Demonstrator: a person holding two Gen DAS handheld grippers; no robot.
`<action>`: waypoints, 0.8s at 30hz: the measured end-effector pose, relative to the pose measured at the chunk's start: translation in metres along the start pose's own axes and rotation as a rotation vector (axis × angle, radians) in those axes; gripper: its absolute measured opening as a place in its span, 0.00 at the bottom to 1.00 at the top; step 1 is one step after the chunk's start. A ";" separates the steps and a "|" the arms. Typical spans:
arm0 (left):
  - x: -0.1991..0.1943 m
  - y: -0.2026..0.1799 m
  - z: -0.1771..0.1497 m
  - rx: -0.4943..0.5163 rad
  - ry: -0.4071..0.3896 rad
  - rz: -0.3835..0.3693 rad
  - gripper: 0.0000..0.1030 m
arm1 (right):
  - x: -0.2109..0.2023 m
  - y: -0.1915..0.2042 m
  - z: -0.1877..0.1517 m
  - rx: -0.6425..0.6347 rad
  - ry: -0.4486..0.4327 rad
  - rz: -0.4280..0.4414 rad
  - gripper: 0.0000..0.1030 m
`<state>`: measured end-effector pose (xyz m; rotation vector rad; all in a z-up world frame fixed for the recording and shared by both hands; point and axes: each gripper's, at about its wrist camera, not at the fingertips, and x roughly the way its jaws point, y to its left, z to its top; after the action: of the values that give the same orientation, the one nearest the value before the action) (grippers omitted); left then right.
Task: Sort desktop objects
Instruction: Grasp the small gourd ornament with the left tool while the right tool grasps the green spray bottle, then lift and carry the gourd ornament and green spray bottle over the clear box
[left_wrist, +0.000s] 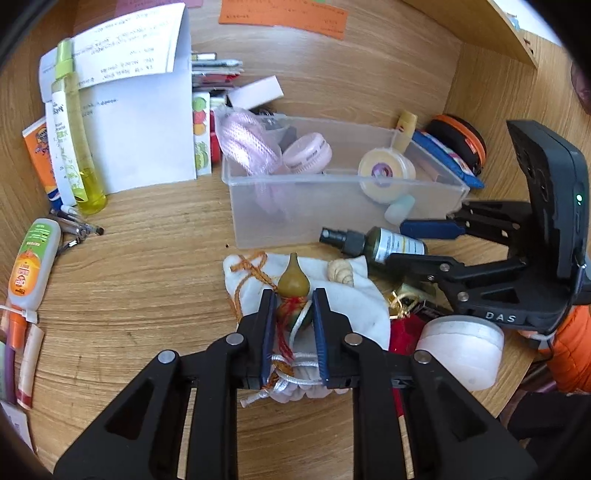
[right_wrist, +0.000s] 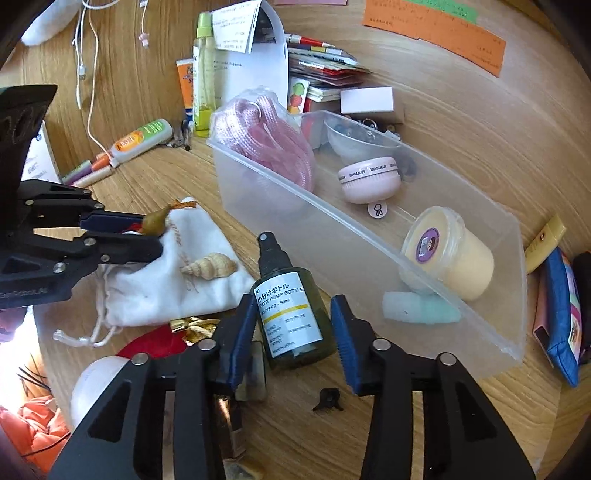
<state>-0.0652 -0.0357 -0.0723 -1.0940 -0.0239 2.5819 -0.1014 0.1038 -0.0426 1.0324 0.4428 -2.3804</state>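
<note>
The left gripper (left_wrist: 294, 300) has its blue-padded fingers narrowed around a small olive-brown gourd charm with a red tassel (left_wrist: 293, 283); the pads sit at either side of its lower bulb, though I cannot tell for sure whether they press on it. The charm lies on a white drawstring cloth pouch (left_wrist: 354, 306) spread on the wooden table (left_wrist: 147, 277), with a pale spiral seashell (left_wrist: 340, 272) resting on the same pouch just beside it.

The right gripper (right_wrist: 293, 317) is spread wide on either side of a dark green pump spray bottle with a white label (right_wrist: 290, 314), which lies on the table with its black nozzle pointing away; the fingers are apart from the bottle, one on each flank. A tiny black clip (right_wrist: 328, 398) sits on the table just in front of that gripper.

Just beyond the bottle stands a clear rectangular plastic bin (right_wrist: 369, 254). Inside it are a coil of pink woven rope (right_wrist: 266, 144), a round pink compact (right_wrist: 369, 179) and a pale yellow jar with a purple sticker on its lid (right_wrist: 448, 254). A mint-green piece (right_wrist: 417, 308) shows through the bin's near wall.

Near the table's far edge a tall yellow-green spray bottle (left_wrist: 75, 136) stands upright against white paper sheets (left_wrist: 140, 122), and an orange-and-green labelled tube (left_wrist: 31, 264) lies flat to the left.
</note>
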 end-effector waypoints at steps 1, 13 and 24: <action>-0.002 0.000 0.001 -0.003 -0.006 -0.002 0.18 | -0.004 -0.001 0.001 0.006 -0.007 0.002 0.25; -0.018 -0.004 0.009 -0.029 -0.050 -0.040 0.18 | -0.014 -0.003 -0.001 0.003 -0.003 -0.023 0.34; 0.004 -0.013 0.009 -0.011 -0.012 -0.088 0.18 | 0.013 -0.014 0.006 -0.013 0.065 0.012 0.43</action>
<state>-0.0700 -0.0207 -0.0667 -1.0568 -0.0866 2.5134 -0.1199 0.1084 -0.0469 1.1067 0.4737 -2.3356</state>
